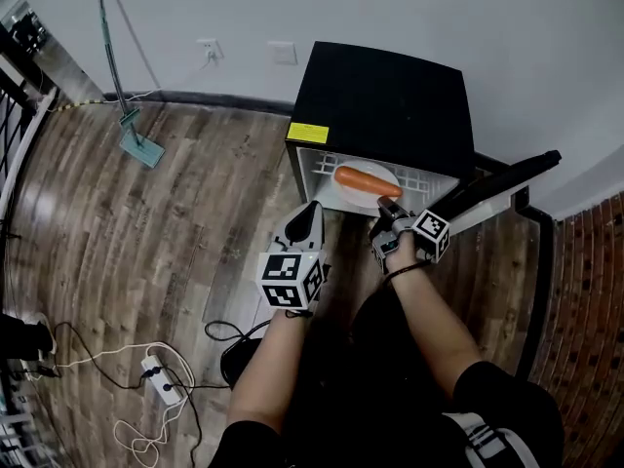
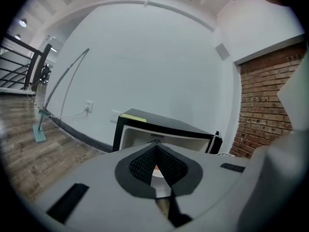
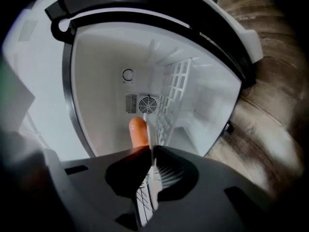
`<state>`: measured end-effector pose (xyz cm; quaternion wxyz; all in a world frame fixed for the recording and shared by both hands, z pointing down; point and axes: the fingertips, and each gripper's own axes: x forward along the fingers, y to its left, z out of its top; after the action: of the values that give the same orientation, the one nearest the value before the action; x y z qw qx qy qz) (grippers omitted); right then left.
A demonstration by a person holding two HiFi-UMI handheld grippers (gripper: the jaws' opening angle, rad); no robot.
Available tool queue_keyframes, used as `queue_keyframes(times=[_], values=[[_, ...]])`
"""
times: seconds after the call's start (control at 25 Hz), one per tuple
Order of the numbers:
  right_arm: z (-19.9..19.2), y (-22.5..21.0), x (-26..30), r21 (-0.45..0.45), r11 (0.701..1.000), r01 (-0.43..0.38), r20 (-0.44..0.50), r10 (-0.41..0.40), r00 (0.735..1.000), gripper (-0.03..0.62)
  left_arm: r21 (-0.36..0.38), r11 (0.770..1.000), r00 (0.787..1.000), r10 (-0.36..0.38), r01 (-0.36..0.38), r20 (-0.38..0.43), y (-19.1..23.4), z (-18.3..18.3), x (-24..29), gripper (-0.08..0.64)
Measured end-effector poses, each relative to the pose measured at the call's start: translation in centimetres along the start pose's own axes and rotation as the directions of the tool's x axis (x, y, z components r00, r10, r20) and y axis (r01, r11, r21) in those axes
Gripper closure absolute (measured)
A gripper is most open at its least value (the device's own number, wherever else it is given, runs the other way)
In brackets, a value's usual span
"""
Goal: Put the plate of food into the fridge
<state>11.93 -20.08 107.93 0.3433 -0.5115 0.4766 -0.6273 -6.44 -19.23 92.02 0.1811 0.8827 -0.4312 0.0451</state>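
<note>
A small black fridge (image 1: pixel 390 105) stands on the floor with its door (image 1: pixel 497 188) swung open to the right. A white plate (image 1: pixel 336 191) with an orange sausage (image 1: pixel 368 180) lies on the wire shelf at the fridge's mouth. My right gripper (image 1: pixel 387 210) is shut on the plate's near rim. In the right gripper view the thin rim (image 3: pixel 151 134) runs between the jaws of the right gripper (image 3: pixel 150 151), and the sausage (image 3: pixel 138 132) points into the white interior. My left gripper (image 1: pixel 310 213) hangs shut and empty just before the opening, left of the plate. In its own view the left gripper (image 2: pixel 156 151) faces the fridge (image 2: pixel 164 127).
A wire shelf (image 3: pixel 176 91) and a fan vent (image 3: pixel 146 104) show inside the fridge. A mop (image 1: pixel 136 139) leans on the wall at the left. A power strip with cables (image 1: pixel 161 378) lies on the wooden floor at lower left. Brick wall (image 2: pixel 260 110) stands right of the fridge.
</note>
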Motion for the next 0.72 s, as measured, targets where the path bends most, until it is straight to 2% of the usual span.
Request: queue_keyframes(times=[0.16,0.32,0.56,0.72], values=[[2.2,-0.5,3.1,0.019,1.0,-0.007,0.097,0.006,0.995,0.552,-0.003,1.0,1.0,-0.024,0.024,0.019,-0.1,0.4,0.1,0.568],[4.3,0.0,5.7,0.037,0.999,-0.011,0.166,0.005,0.986,0.552,-0.034,0.999,0.999,-0.006,0.007,0.04,1.1,0.7,0.3,0.568],[6.7,-0.1,7.9,-0.001,0.999,0.035,0.213,-0.034,0.976,0.551,-0.012,0.999,0.999,0.042,-0.042,-0.004,3.1,-0.9,-0.3,0.568],[7.6,-0.6,8.4,-0.017,0.997,0.073,0.24,-0.066,0.969,0.549,-0.013,0.999,0.999,0.037,-0.037,-0.021,3.2,-1.6,-0.6,0.568]])
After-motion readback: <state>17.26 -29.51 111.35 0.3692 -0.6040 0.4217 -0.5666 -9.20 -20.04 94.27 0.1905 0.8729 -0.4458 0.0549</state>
